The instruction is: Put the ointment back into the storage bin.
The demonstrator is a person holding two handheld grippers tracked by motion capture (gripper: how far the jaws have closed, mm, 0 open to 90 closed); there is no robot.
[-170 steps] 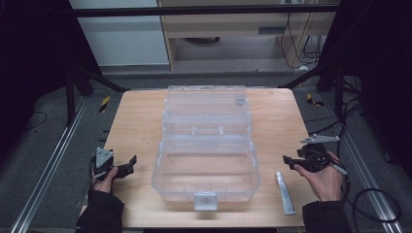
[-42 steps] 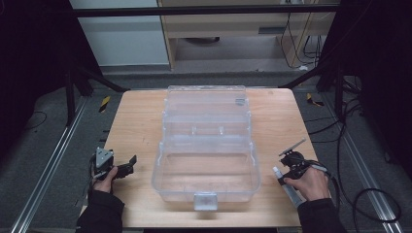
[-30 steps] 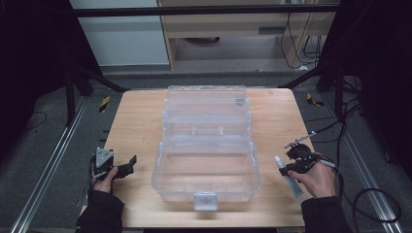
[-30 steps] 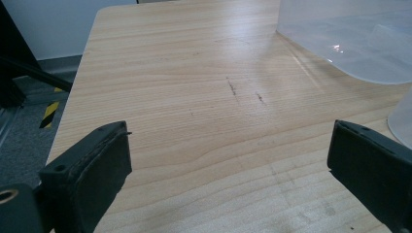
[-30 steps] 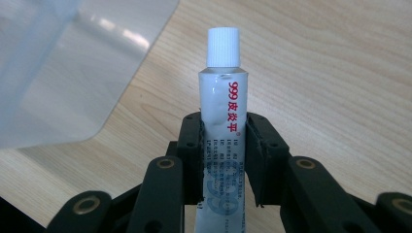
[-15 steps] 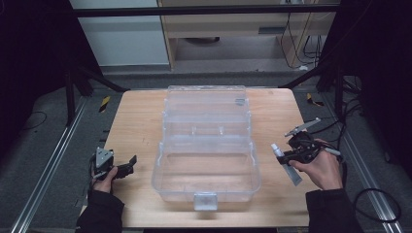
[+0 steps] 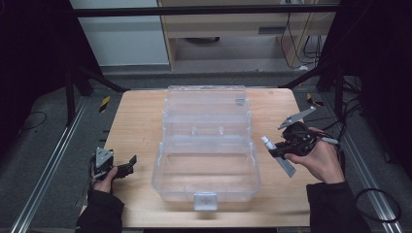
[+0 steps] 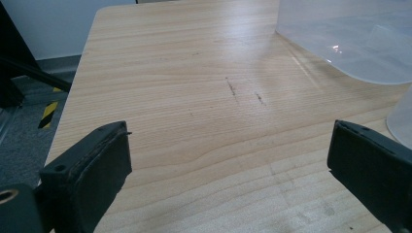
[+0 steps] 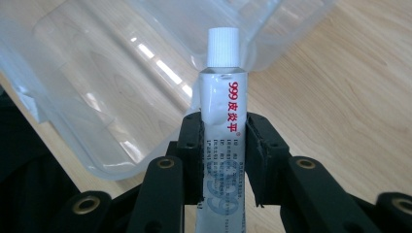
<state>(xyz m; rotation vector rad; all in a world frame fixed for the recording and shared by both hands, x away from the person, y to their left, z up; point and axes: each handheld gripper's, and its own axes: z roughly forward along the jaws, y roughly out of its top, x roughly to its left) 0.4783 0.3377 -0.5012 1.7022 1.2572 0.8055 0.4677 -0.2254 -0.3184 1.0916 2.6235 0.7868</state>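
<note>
1. Partly, we are losing the white tube [image 9: 219,131] behind the jaws of the right gripper [image 7: 287,146]: its lower end is running out of the bottom of the right gripper view, and only the red "999" and a few characters are readable.
2. We are counting one tube, one clear plastic case [image 7: 206,141] lying open, and two grippers.
3. We are clamping the tube in the right gripper, cap forward, lifted just beside the case's right wall.
4. We are holding the left gripper [image 7: 119,167] with jaws spread wide and empty, low at the table's left edge.
5. We are working on a pale wooden table [image 7: 136,121], with grey floor, cables and dark frame rails around it.
</note>
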